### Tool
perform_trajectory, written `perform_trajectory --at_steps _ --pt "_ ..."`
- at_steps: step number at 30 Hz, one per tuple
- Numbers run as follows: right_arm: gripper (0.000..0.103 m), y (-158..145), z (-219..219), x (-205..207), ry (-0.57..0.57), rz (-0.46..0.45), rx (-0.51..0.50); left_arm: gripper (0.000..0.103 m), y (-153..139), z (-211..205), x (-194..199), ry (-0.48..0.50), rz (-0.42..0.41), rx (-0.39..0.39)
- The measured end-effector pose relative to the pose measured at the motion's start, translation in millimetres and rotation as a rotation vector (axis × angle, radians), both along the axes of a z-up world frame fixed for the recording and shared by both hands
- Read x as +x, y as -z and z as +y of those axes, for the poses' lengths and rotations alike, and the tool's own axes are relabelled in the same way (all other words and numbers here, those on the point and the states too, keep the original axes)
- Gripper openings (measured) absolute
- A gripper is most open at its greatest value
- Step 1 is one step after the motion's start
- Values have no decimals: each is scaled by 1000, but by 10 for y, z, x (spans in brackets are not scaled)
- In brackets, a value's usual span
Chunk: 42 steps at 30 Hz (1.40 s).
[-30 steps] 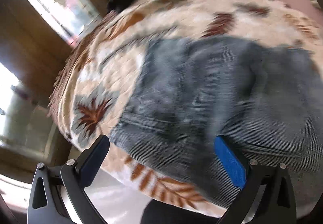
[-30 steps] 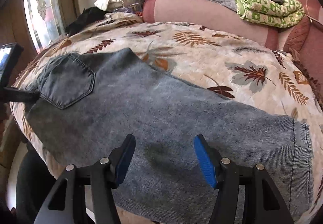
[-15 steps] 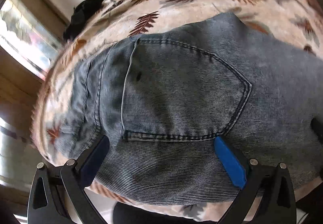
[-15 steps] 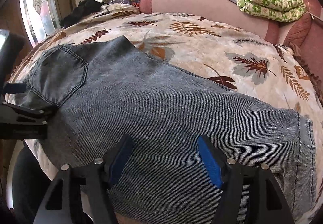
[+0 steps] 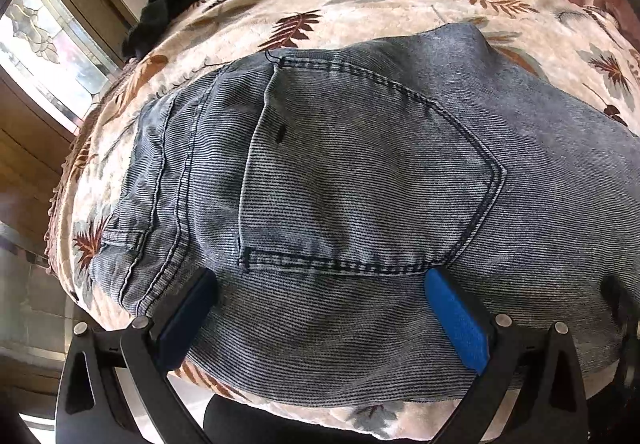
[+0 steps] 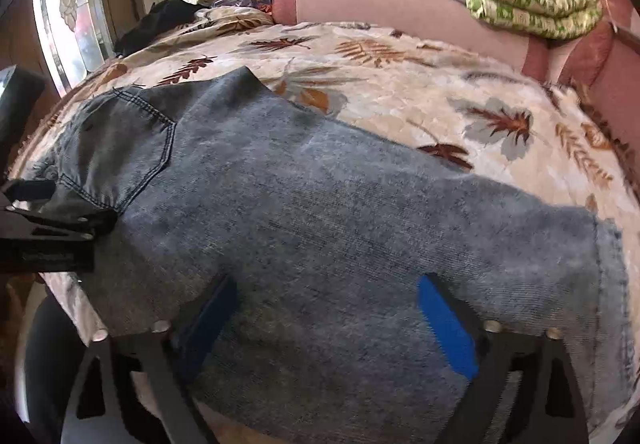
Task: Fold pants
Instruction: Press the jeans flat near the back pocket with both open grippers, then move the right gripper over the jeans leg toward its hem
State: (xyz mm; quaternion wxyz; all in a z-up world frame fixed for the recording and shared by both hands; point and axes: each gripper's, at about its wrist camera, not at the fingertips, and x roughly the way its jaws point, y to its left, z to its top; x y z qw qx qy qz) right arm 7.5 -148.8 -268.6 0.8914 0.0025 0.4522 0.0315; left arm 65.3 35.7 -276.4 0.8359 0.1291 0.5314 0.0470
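Pants (image 5: pixel 360 179) fill my left wrist view, lying flat on the bed (image 5: pixel 380 7), back pocket (image 5: pixel 360 171) just beyond the tips. My left gripper (image 5: pixel 320 284) has its jaws spread wide over the waist end, nothing pinched.

From the right wrist, the pants run long from waist at far left to hem (image 6: pixel 608 284) at near right. My right gripper (image 6: pixel 328 292) hangs over the leg, jaws opening, denim under them but ungripped. I judge the right hand nearer the hem, so the fold goes leftward along that axis.
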Motion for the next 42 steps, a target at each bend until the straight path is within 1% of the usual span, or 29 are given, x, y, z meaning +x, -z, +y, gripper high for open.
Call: perform_trajectory --at_steps 3,5,9,11,13,14,16,18,20,22,24,26,29,30,31,34,36,38,40,42 --pt "103 18 49 -32 -19 -10 -31 103 -4 -5 -55 -13 -12 -22" --pt "103 21 47 -52 -12 -15 -24 103 -15 -5 -91 -22 -17 -30" --pt "103 21 27 -54 -28 -17 -13 103 -54 2 -204 -28 -25 -9" --pt "103 17 11 -50 -51 -7 -8 103 -44 12 -201 -27 -21 -6" --pt "103 -8 -10 -33 -83 25 -6 103 -56 16 -187 -32 -3 -8" --pt "103 -27 -34 -41 -80 29 6 103 -66 20 -175 -38 9 -9" --pt "103 -96 -138 -98 -28 -10 19 103 -114 -22 -178 -47 25 4" --pt "103 -153 -236 -118 8 -35 4 103 -184 -109 -209 -36 2 44" --pt "103 -197 -370 -138 60 -55 16 103 -258 -227 -260 5 -32 42" --pt "103 -226 -558 -148 122 -60 65 103 -331 -409 -303 64 -53 28" --pt "103 -223 -702 -137 168 -52 93 103 -341 -605 -322 115 -56 41" --pt "103 -179 -845 -112 217 -23 113 103 -296 -740 -324 151 -55 58" --pt "103 -42 -981 -64 248 49 149 103 -81 -877 -274 173 -8 112" --pt "103 -6 -993 -51 245 63 153 103 -51 -892 -277 178 -31 111" --pt "103 -13 -967 -56 237 57 134 103 -55 -884 -283 179 -45 104" --pt "103 -3 -906 -56 215 52 90 103 -52 -851 -256 170 -24 82" --pt "102 -47 -923 -93 207 30 96 103 -84 -812 -233 163 -6 70" --pt "102 -152 -992 -208 211 -15 108 103 -119 -795 -243 154 1 66" --pt "102 -313 -1139 -401 222 -72 143 103 -155 -773 -264 172 0 58" --pt "102 -495 -1353 -598 242 -141 187 103 -203 -847 -360 203 -11 46"
